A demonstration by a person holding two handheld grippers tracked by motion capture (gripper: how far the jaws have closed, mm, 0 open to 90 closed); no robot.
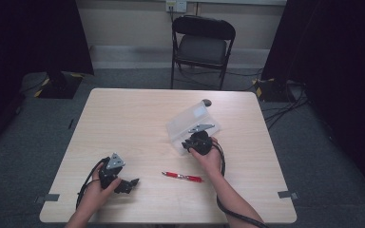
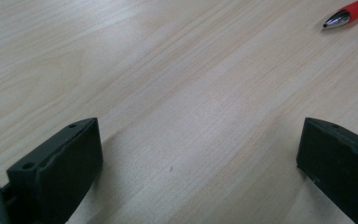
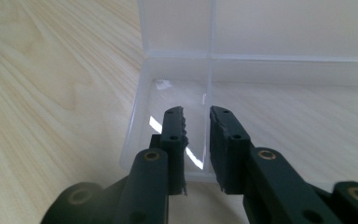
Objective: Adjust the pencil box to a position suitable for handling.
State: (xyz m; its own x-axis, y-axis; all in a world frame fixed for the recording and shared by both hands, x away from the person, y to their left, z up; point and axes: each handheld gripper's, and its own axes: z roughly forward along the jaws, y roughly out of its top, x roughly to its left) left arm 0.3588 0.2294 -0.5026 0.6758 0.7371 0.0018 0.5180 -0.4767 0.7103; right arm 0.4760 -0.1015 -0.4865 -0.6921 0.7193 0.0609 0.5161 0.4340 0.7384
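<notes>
Centrally, a clear plastic box (image 1: 190, 124) lies open right of the table's (image 1: 133, 118) middle: light, stiff, slippery, best gripped by its thin front wall; no readable label. Right gripper (image 3: 196, 114) nearly clenched over that wall, gripping nothing; left gripper (image 1: 132, 183) released, empty; red pen (image 1: 183, 177) between.

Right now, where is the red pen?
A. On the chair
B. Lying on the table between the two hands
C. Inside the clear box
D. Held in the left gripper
B: the pen lies flat on the table, apart from the open box and outside the wide-open jaws of the left gripper.
</notes>
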